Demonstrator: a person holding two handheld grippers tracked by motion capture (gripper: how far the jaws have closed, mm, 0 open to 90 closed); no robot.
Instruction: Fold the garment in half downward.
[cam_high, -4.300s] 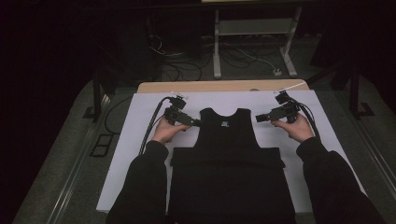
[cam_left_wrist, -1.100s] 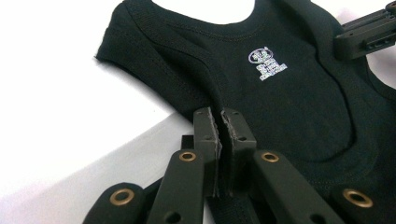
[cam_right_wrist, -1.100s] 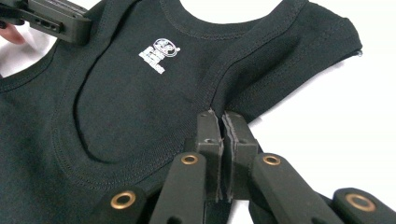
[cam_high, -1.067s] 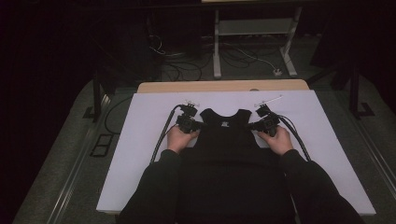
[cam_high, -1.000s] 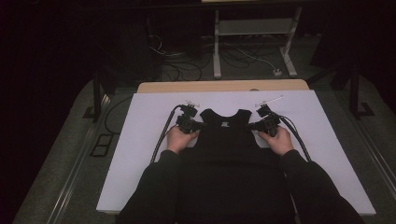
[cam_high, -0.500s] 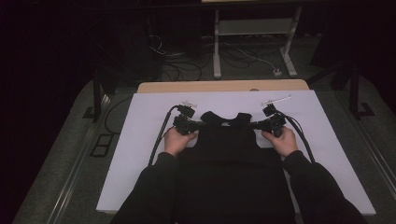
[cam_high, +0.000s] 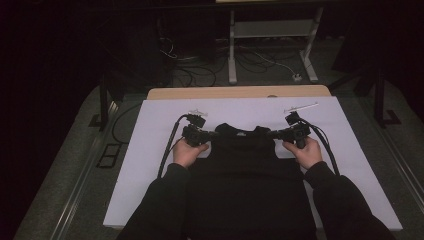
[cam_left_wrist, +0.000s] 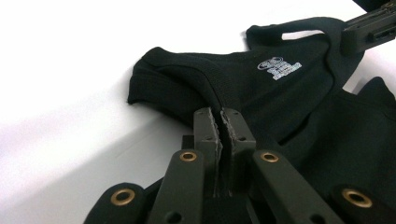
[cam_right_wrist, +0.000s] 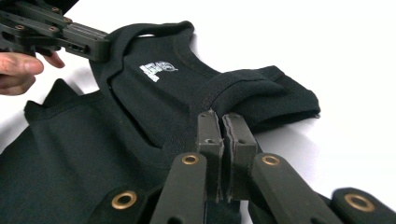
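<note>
Black knit T-shirt, soft & limp, prob light: left gripper & right gripper each pinch a shoulder seam, best hold for spreading flat w/o bunching.

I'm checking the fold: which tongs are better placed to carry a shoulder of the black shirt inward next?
Neither clearly: left tongs and right tongs each pinch a shoulder of the black shirt, symmetrically. Probably both together.

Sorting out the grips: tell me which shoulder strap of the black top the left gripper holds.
The strap at the left of the high view: the left gripper is clamped on it; the right gripper pinches the other.
</note>
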